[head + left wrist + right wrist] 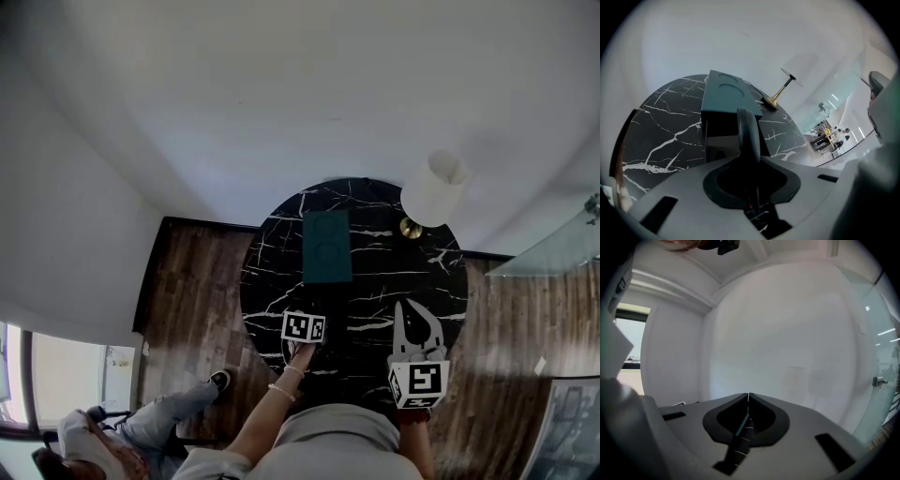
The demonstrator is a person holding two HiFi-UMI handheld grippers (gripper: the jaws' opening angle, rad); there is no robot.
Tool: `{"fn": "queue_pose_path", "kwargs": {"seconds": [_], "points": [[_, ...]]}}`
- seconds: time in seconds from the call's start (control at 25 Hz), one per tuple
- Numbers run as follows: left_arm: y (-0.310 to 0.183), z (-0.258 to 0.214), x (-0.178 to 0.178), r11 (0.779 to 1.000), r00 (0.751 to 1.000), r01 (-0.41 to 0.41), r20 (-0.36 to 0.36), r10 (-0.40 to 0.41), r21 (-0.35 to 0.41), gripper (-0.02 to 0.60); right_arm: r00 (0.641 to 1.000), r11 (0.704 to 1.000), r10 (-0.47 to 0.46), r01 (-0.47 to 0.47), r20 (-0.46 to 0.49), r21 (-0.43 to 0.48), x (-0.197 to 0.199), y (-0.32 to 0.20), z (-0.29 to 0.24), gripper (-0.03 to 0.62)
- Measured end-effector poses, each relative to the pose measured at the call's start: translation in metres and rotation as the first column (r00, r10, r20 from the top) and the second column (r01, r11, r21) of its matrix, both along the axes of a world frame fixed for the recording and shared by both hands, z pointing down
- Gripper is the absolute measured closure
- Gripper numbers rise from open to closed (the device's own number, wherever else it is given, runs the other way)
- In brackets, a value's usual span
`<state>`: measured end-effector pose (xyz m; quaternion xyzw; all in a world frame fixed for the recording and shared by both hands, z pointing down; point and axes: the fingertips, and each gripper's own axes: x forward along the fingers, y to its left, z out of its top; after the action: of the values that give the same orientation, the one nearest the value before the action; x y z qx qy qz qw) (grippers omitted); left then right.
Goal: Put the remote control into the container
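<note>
Remote (746, 126): one, dark, slim, seen edge-on. It is gripped in the left claw (749, 154), whose jaws are closed onto its lower end. Its long axis is run along the claw's own line, free end forward and tilted down toward the table (394, 272). In the head view it is hidden beneath the claw.

Container (724, 91): one, dark green, box-shaped, with two round recesses in its top. It is placed near the middle of the table, directly ahead of the remote's free end and close to it. No contact between the two can be made out. The near face is shown dark beneath the top; whether that face is open cannot be told.

Relation for the coming move, judged: the remote is pointed at the container, so the left claw is much the nearer. A short advance along the remote's own axis is called for.

Right claw (748, 397): one, jaws shut together, nothing held. It is raised at the table's near edge, well to the right of the container, and aimed at a bare wall.

Table: one, round, black marble, white-veined.

Lamp (433, 187): one, white shade, brass base, set at the far right rim.
</note>
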<state>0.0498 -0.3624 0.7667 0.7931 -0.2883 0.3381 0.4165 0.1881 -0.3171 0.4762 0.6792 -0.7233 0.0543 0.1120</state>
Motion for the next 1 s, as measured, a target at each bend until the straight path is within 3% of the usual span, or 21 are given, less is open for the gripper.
{"fn": "queue_pose_path", "kwargs": {"seconds": [0.28, 0.52, 0.68, 0.8, 1.0], "points": [[-0.002, 0.029, -0.007, 0.998, 0.992, 0.034, 0.120, -0.027, -0.061, 0.508, 1.000, 1.000, -0.001, 0.001, 0.006, -0.002, 0.003, -0.002, 0.004, 0.580], [-0.010, 0.035, 0.000, 0.995, 0.984, 0.062, 0.170, -0.049, -0.074, 0.508, 1.000, 1.000, 0.013, -0.013, 0.026, 0.000, 0.009, -0.002, 0.004, 0.580], [-0.007, 0.043, 0.005, 0.993, 0.976, 0.034, 0.218, -0.009, -0.110, 0.508, 0.999, 1.000, 0.014, -0.014, 0.039, 0.003, 0.011, -0.001, 0.005, 0.580], [0.004, 0.052, 0.012, 0.985, 0.980, 0.044, 0.198, -0.010, -0.169, 0.508, 0.999, 1.000, 0.013, -0.013, 0.052, 0.004, 0.012, 0.001, 0.008, 0.580], [0.006, 0.053, 0.013, 0.993, 0.981, 0.066, 0.188, -0.046, -0.100, 0.506, 0.998, 1.000, 0.017, -0.017, 0.060, 0.002, 0.016, 0.005, 0.010, 0.580]]}}
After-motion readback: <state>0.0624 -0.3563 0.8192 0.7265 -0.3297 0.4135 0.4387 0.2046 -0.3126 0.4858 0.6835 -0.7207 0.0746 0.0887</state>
